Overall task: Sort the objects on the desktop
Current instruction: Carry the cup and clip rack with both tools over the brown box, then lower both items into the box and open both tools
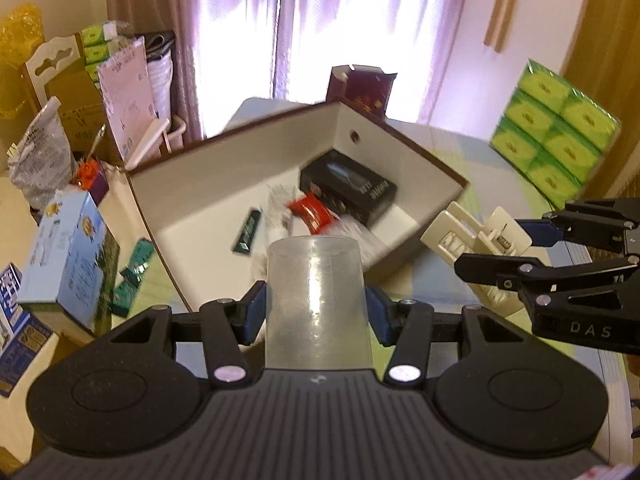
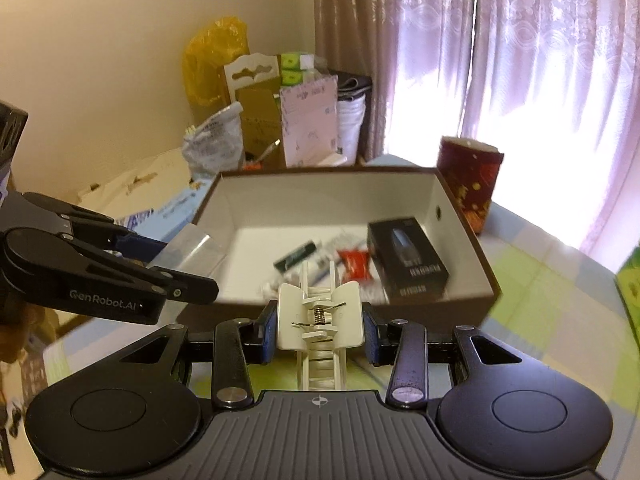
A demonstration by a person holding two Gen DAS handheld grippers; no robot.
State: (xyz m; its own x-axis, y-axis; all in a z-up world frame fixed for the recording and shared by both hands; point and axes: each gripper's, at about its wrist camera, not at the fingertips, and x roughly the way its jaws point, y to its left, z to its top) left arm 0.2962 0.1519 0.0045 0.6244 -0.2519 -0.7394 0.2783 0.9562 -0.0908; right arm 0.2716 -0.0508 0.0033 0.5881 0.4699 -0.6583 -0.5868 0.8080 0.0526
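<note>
While your left gripper (image 1: 316, 314) holds the clear plastic cup (image 1: 318, 304) between its blue pads (image 1: 254, 314), jaws closed against the cup's sides, it is levelled just short of the near edge of the open box (image 1: 224, 176), pointing into it. Cup lies along the fingers, its closed end toward the box. Your right gripper (image 2: 320, 330) is likewise clamped, holding the cream hair claw clip (image 2: 320, 316) across its two wings, spring facing up, teeth running back toward the gripper body. It sits just outside the box's near wall, aimed at the interior. Seen from the left wrist, the right gripper comes in from the right of the box, fingers roughly level; from the right wrist, the left gripper comes in from the left of the box, tilted slightly down. Inside the box: black carton (image 2: 408, 260) toward the right wall, red packet (image 2: 354, 264) beside it, dark green stick (image 2: 296, 256) near the middle.
</note>
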